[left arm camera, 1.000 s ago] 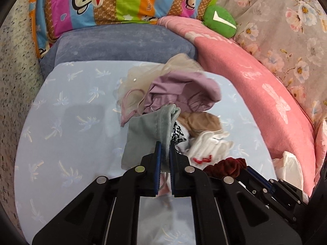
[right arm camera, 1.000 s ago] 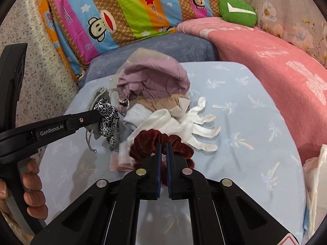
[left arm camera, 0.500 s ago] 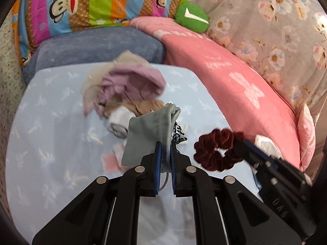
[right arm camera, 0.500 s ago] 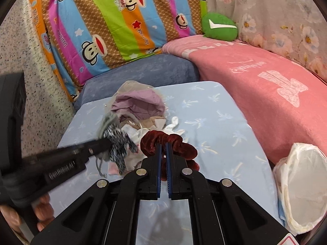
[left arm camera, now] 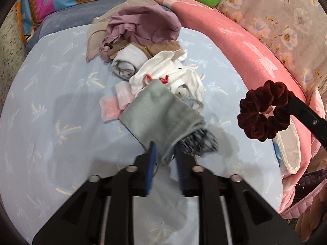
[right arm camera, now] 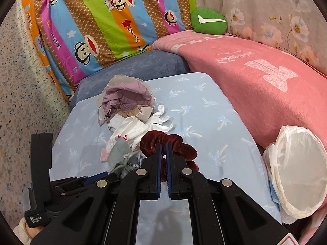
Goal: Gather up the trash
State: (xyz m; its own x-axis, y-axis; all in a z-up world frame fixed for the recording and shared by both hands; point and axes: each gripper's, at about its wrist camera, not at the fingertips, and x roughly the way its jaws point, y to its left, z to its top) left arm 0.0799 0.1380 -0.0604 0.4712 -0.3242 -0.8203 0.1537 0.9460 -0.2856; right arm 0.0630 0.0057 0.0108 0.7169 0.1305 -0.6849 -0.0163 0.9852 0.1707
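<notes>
My left gripper (left arm camera: 164,150) has its jaws a little apart, and a grey cloth pouch (left arm camera: 161,115) with a black-and-white patterned scrap (left arm camera: 199,144) sits between them, tilting over the light blue mattress (left arm camera: 51,122). My right gripper (right arm camera: 163,146) is shut on a dark red velvet scrunchie (right arm camera: 175,143), held above the bed; the scrunchie also shows in the left wrist view (left arm camera: 263,110). A white-lined trash bin (right arm camera: 296,163) stands at the bed's right edge, right of the right gripper.
A pile of clothes lies mid-bed: a purple garment (left arm camera: 143,24), white gloves (left arm camera: 169,75), a rolled white sock (left arm camera: 128,61), pink pads (left arm camera: 114,106). A pink blanket (right arm camera: 255,77), a monkey-print pillow (right arm camera: 112,20) and a green cushion (right arm camera: 208,21) border the bed.
Both grippers have pulled back and up from the pile. The left jaws have parted slightly and the grey pouch has tilted over. The bin has come closer in the right wrist view.
</notes>
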